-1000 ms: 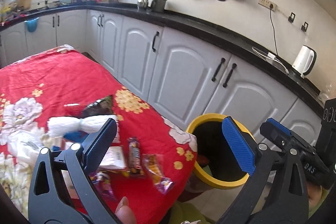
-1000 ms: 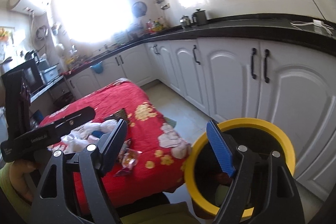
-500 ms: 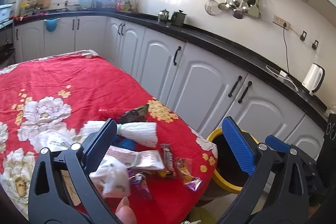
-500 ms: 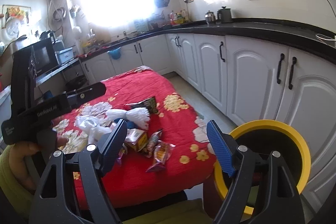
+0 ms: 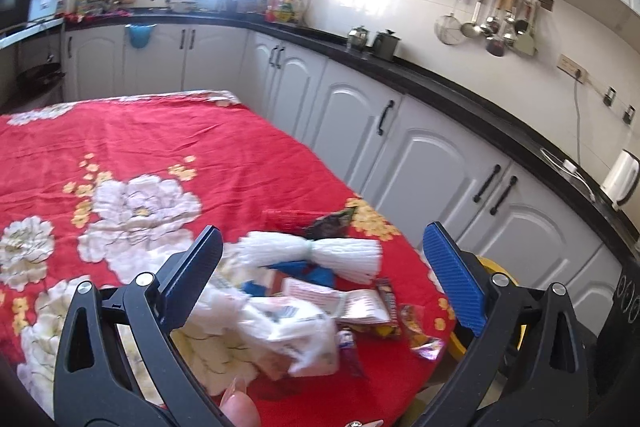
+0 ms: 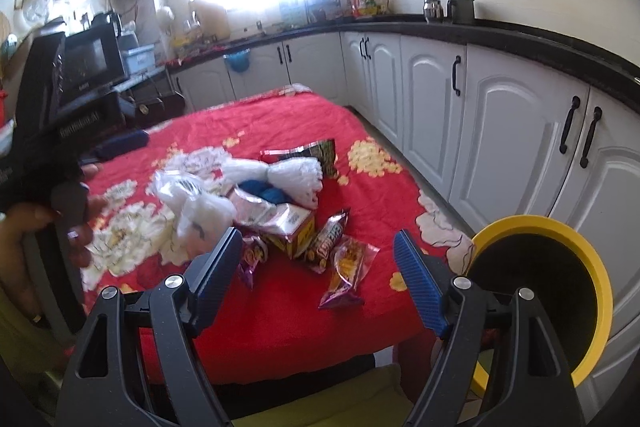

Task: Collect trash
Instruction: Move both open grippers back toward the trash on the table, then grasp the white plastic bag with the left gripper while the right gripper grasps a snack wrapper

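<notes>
The surface (image 6: 280, 323) under its red flowered cloth fills the middle of the kitchen, and everything else sits in relation to it. White cabinets (image 6: 516, 131) run along the wall beyond its far long side. The yellow-rimmed bin (image 6: 540, 223) stands on the floor just off its near right corner, dark inside. The trash is heaped toward that same corner of the surface: a crumpled white plastic bag (image 6: 196, 203) on the side away from the bin, a white ribbed bundle (image 6: 296, 171) behind it, a small printed carton (image 6: 288, 223) touching the bag, and 2 snack wrappers (image 6: 344, 263) lying nearest the edge, closest to the bin. A dark foil packet (image 6: 320, 151) lies farthest in from the edge.

The right hand-held gripper (image 6: 316, 267) hangs above the near edge with its jaws spread wide and nothing between them. The left hand-held gripper (image 5: 320, 267) is likewise wide open and empty, hovering over the pile from the side away from the bin.
</notes>
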The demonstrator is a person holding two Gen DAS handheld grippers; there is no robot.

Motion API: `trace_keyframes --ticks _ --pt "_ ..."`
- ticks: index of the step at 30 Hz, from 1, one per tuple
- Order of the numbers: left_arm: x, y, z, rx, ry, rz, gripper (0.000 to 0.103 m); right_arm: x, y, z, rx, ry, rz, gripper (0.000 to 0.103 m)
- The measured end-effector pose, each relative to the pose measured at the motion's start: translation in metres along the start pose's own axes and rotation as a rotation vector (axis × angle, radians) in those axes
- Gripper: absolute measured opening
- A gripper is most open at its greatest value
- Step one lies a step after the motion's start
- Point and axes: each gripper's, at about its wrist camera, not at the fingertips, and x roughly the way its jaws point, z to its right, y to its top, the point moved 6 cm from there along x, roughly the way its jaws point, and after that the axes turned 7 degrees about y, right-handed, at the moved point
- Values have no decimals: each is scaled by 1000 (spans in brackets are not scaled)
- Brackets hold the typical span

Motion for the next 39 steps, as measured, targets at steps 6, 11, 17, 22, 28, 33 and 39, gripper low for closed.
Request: trace_keyframes --ticks 6,11,17,22,28,33,39 --pt "10 -5 -39 -82 50 -43 92 24 -11 7 0 -30 -51 72" --pt "28 -19 -72 -193 65 -118 92 37 -19 12 3 -32 -92 63" --pt "44 -42 -99 -325 66 -200 92 51 -25 18 20 -30 -129 55" --pt "56 -53 -107 -424 32 -252 92 60 -31 21 33 -21 -157 49" --pt "72 -69 -109 -539 -20 -322 92 64 -36 25 54 -9 -177 38" --pt "74 -71 -111 -544 -9 -320 66 65 -41 28 78 4 -190 29" --pt "71 -73 -112 -556 -34 -325 45 64 -46 31 96 0 -205 24"
